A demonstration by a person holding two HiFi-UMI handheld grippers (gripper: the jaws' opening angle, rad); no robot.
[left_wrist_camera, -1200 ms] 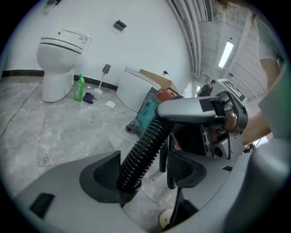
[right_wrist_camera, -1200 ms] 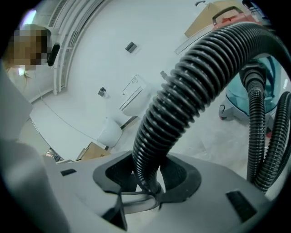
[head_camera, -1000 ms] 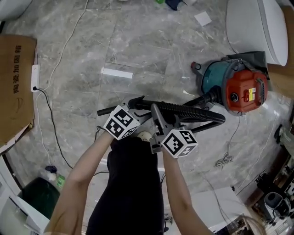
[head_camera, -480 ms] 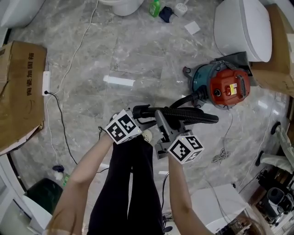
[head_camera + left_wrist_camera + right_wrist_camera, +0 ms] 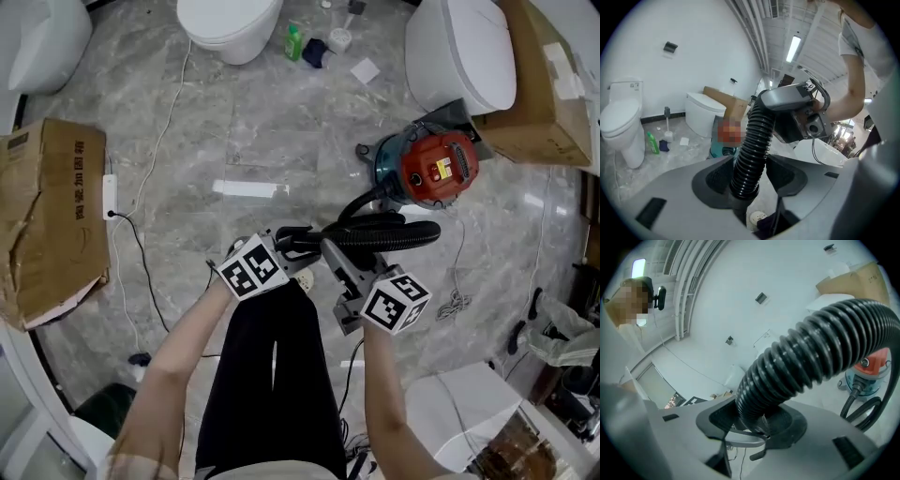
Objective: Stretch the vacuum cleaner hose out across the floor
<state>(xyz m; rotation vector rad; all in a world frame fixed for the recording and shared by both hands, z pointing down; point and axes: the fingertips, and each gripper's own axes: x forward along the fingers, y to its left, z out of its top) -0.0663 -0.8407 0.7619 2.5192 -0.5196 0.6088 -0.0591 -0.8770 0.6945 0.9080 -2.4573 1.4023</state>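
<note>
Holding the hose [image 5: 394,230] in both tools, well up off the floor [image 5: 281,141], higher than a second ago. With the left gripper [image 5: 286,239], just closing in on the ribbed end and now pressing on it. With the right gripper [image 5: 336,251], clamping about half wide on the ribs further along. Still looped near the vacuum cleaner [image 5: 427,169], so probably lifted only, not yet stretched out.

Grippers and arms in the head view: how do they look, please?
The left gripper and right gripper are grey, each carrying a white cube with black square markers. Their jaws are broad grey shells with dark pads. The forearms are bare below light short sleeves.
</note>
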